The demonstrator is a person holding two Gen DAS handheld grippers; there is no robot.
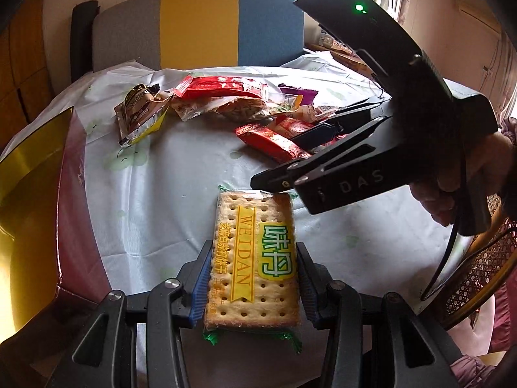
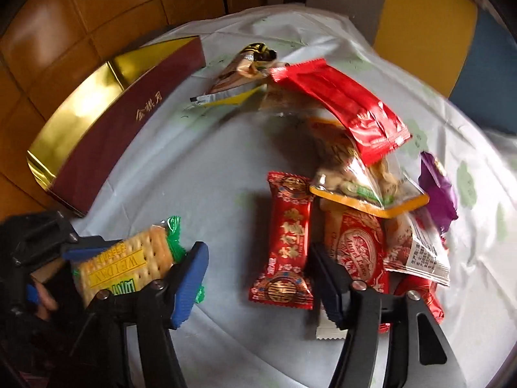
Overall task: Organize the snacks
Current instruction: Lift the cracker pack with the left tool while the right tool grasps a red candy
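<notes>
**snackstacker:** Left gripper has the cracker pack pinched by its long edges, blue pads pressed on both sides, so that one's held. Pack sits low over the tablecloth, can't tell if its far end is touching down. My worry is the grip itself: those are dry crackers in thin film, and squeezing the edges any harder could snap them.

**tabletop_tom:** Agreed, and the film looks slick, so a fast swing might let it slide out. What about the other hand?

**snackstacker:** Right gripper is spread fairly wide with nothing pinched. The red patterned candy packet lies between the fingers in that view. One finger sits on top of the red cookie packet next to it, so closing from here could drag both or catch a corner of the wrong wrapper.

**tabletop_tom:** And the pile behind it is stacked loose. The peanut bag leans on those packets, with the long red packet over the top of it. Pull a lower one and the rest probably shifts.

**snackstacker:** Yep. Farther off, the gold-lined box stands at the table edge, well apart from the pile. I'd guess that's where stuff goes, so it's a long carry for a slippery pack.
</notes>
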